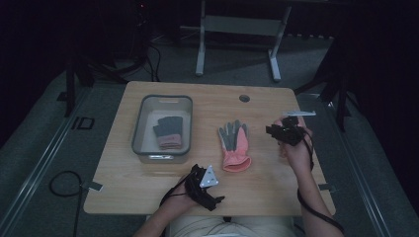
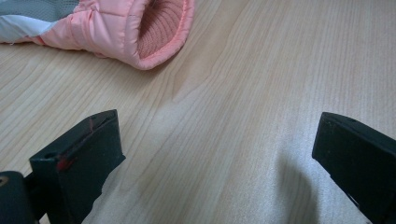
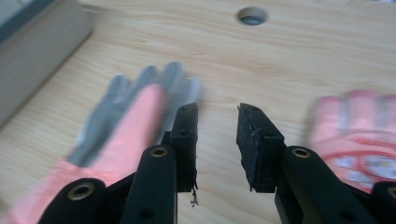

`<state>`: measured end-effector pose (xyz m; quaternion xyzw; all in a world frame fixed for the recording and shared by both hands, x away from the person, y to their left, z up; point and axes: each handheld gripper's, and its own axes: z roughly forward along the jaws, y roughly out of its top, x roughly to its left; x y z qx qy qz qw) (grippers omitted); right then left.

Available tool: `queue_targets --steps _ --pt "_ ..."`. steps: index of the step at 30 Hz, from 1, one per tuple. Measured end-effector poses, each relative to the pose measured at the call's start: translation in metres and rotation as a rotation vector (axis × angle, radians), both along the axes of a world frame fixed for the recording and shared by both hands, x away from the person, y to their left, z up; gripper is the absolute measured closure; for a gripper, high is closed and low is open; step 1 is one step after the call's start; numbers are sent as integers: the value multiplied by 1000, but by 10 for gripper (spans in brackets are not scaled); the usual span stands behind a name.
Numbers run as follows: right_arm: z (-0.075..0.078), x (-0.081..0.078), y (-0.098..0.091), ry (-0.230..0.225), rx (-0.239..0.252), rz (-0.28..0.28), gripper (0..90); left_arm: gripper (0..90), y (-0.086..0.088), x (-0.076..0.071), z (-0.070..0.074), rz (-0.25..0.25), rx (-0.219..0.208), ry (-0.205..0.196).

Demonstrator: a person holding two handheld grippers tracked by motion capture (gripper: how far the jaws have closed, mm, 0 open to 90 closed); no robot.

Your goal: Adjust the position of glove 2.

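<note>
A person seated at a pale wooden table (image 1: 148,190) works a two-jaw gripper in each hand. A pink-and-grey glove (image 1: 234,145) lies flat near the middle of the tabletop, fingers pointing away from the person and its pink cuff toward them. The right gripper (image 1: 272,129) is held up off the table to the right of that glove, apart from it; in the right gripper view its jaws stand partly spread with bare wood showing between them, pinching nothing, and the picture is blurred. That view also catches a second pink shape (image 3: 359,144) at its right edge, too smeared to make out. The left gripper (image 2: 217,154) sits low near the table's front edge, just short of the glove's cuff, its jaws wide apart over empty wood. To the left of the loose glove, a grey bin (image 1: 143,148) holds another glove (image 1: 169,132) of the same colours.
</note>
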<state>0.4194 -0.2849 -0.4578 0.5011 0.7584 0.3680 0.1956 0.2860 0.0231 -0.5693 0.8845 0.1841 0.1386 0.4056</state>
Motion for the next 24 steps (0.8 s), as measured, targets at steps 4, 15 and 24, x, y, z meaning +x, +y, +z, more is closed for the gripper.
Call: queue_targets --steps 4,15,24 --pt "0 4 -27 -3 -33 -27 656 13 0 0 0 3 -4 3" --pt "-9 23 -82 9 -88 -92 589 13 1 1 -1 9 -2 9" --pt "-36 36 -87 44 -181 -90 556 13 1 1 -1 8 5 10"
